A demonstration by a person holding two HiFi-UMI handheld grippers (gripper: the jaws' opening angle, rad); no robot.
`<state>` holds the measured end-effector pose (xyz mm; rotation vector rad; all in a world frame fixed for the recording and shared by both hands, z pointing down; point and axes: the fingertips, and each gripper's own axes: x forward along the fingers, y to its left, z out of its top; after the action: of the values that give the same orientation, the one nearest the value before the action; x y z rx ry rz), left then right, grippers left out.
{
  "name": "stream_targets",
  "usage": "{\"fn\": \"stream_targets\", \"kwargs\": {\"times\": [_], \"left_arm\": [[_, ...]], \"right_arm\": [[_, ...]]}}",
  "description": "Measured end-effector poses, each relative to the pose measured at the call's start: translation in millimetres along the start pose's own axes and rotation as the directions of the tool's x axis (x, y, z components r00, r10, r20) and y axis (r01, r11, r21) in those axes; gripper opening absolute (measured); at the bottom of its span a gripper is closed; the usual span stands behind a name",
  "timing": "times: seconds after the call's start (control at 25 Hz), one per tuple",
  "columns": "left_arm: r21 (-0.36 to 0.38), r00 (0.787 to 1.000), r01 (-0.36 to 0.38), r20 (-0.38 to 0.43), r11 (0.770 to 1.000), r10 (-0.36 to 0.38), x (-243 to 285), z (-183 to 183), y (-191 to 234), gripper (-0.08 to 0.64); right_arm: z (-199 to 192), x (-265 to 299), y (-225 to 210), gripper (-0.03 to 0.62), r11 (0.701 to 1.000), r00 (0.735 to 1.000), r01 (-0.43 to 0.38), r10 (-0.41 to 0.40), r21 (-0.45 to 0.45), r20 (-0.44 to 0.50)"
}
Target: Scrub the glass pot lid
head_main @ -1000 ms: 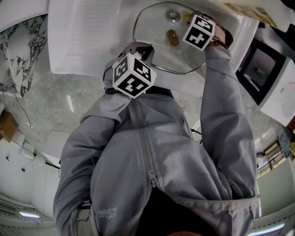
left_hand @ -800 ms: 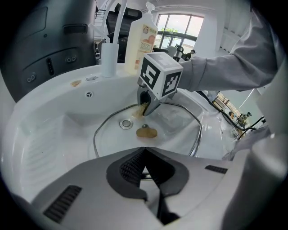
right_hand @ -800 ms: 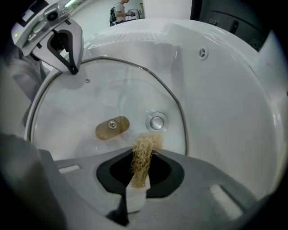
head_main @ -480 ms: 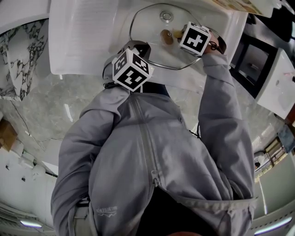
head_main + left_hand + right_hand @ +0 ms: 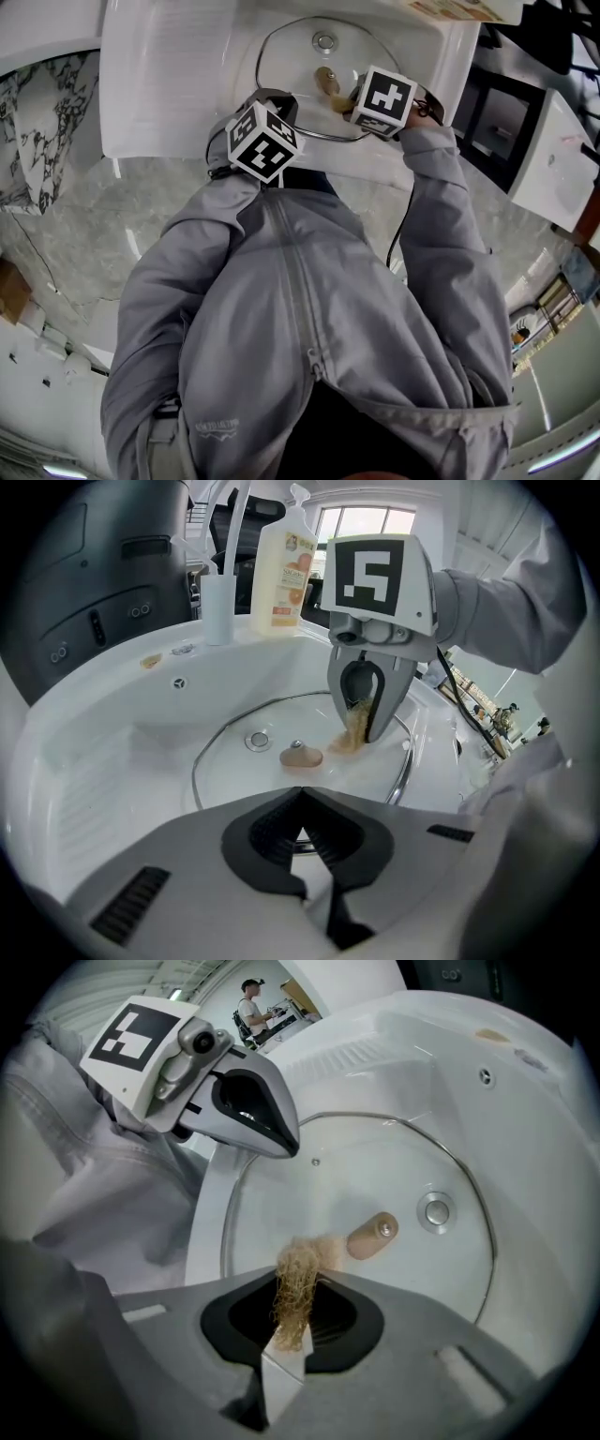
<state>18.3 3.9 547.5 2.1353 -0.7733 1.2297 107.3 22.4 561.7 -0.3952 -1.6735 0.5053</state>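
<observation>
Left tool (image 5: pixel 300 797) is clenched shut, tips at the lid's near rim, and right tool (image 5: pixel 300 1283) is clamped on a tan fibre scrubber (image 5: pixel 292 1309). White sink (image 5: pixel 112 761) holds the glass pot lid (image 5: pixel 234 772), with the scrubber touching it beside the wooden knob (image 5: pixel 301 757).

Nothing here reads as words or numbers. At the upper middle of the left gripper view, a translucent plastic soap bottle (image 5: pixel 281 564) bears an orange-and-white label (image 5: pixel 284 602); its print is too small to make out. At the lower left of the head view, a pale stitched logo (image 5: pixel 214 429) on the grey jacket (image 5: pixel 309 309) is illegible. A white cube (image 5: pixel 265 142) at upper centre and a second white cube (image 5: pixel 382 100) to its right carry black square marker patterns, not letters.
</observation>
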Motion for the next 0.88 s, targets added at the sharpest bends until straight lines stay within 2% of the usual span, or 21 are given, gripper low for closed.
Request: {"fn": "stream_targets", "kwargs": {"times": [0.16,0.32,0.4,0.48,0.56,0.72,0.8,0.88], "left_arm": [[0.011,1.0,0.002,-0.007,1.0,-0.002,0,1,-2,0.006],[0.011,1.0,0.004,-0.014,1.0,-0.004,-1,1,-4,0.007],[0.005,1.0,0.006,-0.017,1.0,-0.006,0,1,-5,0.006],[-0.003,1.0,0.01,-0.022,1.0,-0.01,0,1,-6,0.006],[-0.012,1.0,0.009,-0.024,1.0,-0.009,1,1,-5,0.006],[-0.033,1.0,0.002,-0.023,0.999,-0.003,1,0,-3,0.006],[-0.043,1.0,0.001,-0.025,0.999,-0.002,1,0,-2,0.006],[-0.05,1.0,-0.003,-0.03,0.999,0.001,1,-1,-2,0.006]], "right_arm": [[1,-4,23,0.038,0.995,0.996,-0.086,0.085,-0.043,-0.034],[3,-9,44,0.037,0.978,0.982,-0.182,0.176,-0.104,-0.066],[8,-16,50,0.037,0.967,0.974,-0.227,0.224,-0.114,-0.043],[14,-25,46,0.037,0.965,0.973,-0.227,0.23,-0.129,0.006],[17,-37,27,0.037,0.976,0.983,-0.168,0.177,-0.138,0.058],[12,-63,-32,0.037,0.99,0.991,0.054,-0.037,-0.134,0.125],[9,-72,-60,0.037,0.974,0.98,0.17,-0.152,-0.148,0.13],[9,-76,-86,0.037,0.941,0.958,0.281,-0.261,-0.188,0.123]]}}
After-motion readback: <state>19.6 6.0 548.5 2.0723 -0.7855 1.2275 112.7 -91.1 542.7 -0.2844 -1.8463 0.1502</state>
